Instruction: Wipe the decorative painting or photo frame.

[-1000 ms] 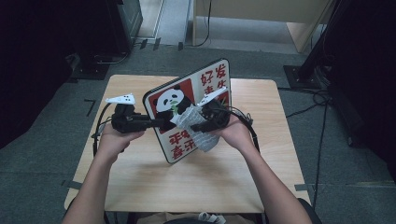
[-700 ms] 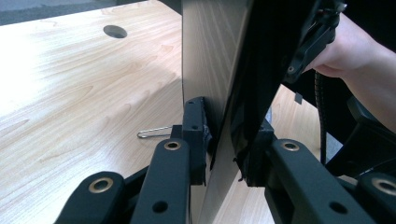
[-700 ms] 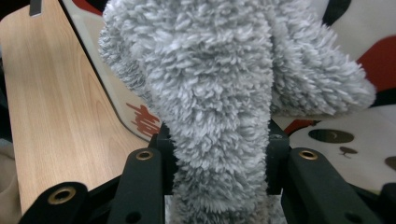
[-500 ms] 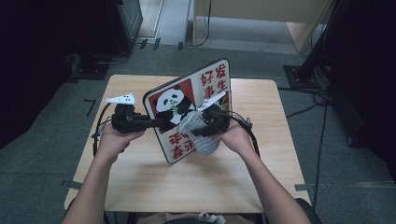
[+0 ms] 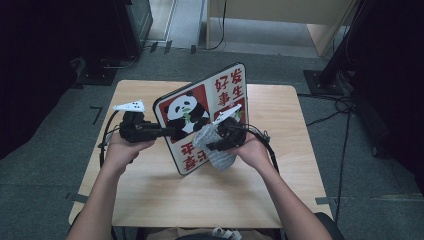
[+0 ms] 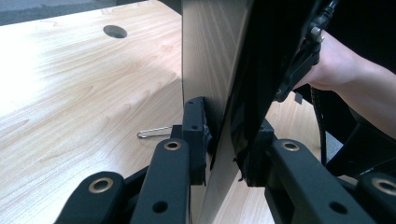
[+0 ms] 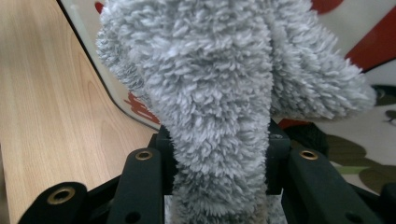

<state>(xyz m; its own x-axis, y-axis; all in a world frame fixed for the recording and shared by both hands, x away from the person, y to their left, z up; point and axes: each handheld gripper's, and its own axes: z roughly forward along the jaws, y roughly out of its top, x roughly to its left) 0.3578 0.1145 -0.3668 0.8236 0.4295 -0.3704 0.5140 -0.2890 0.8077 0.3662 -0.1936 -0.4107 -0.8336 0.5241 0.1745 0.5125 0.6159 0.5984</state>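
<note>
A board with a panda picture and red characters (image 5: 200, 120) stands tilted on its lower edge on the wooden table (image 5: 150, 200). My left gripper (image 5: 167, 132) is shut on the board's left edge; in the left gripper view its pads clamp the thin board (image 6: 205, 60) from both sides. My right gripper (image 5: 212, 145) is shut on a fluffy grey cloth (image 5: 217, 152), which lies against the board's printed face near its lower right. In the right gripper view the grey cloth (image 7: 219, 93) bulges up between the jaws in front of the board (image 7: 373, 28).
A thin metal wire clip (image 6: 154, 133) lies on the table behind the board, and a round cable hole (image 6: 114, 31) sits farther off. Cables (image 5: 345, 107) trail on the floor at right. Dark equipment stands beyond the table's far corners.
My right gripper has slid down the board's face with the grey cloth. The left gripper and the board have stayed put.
</note>
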